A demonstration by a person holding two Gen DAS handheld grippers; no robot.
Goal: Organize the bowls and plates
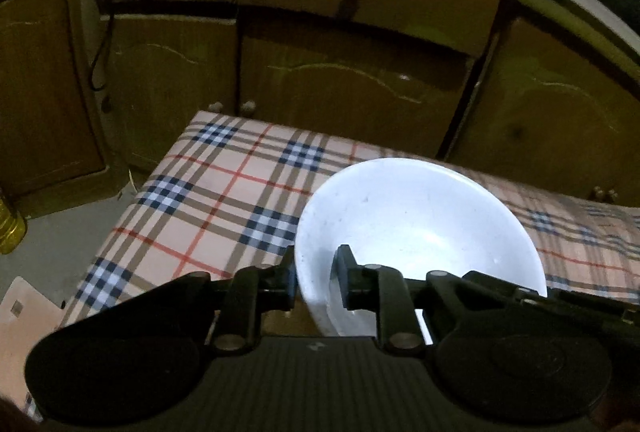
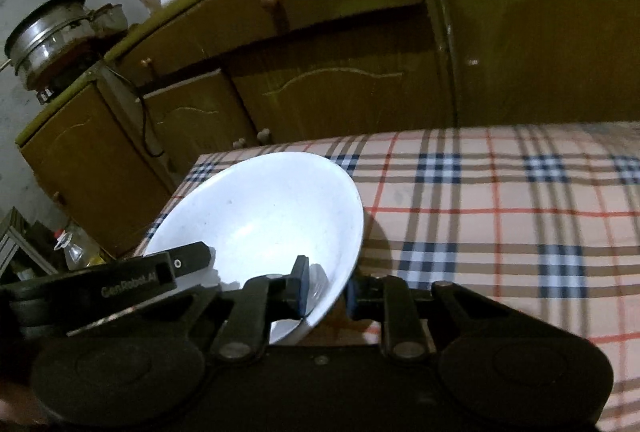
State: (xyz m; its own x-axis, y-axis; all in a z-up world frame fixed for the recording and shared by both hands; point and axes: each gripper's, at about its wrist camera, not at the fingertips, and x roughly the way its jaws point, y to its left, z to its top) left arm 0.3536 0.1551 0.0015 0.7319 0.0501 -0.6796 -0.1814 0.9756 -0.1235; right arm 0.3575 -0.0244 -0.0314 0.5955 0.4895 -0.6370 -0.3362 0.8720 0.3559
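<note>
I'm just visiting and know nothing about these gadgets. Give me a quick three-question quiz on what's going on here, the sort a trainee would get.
1. True or false: both hand-held grippers grip the same white bowl.
2. Multiple choice: what covers the table? A) a plain white sheet B) a plaid cloth C) bare wood
3. Fill in: each gripper has one finger inside the bowl and one ____ its wall.

Key
1. True. The left hand-held gripper pinches the bowl's near rim on one side, and the right hand-held gripper pinches the other side.
2. B.
3. Outside. Both are shut on the rim.
</note>
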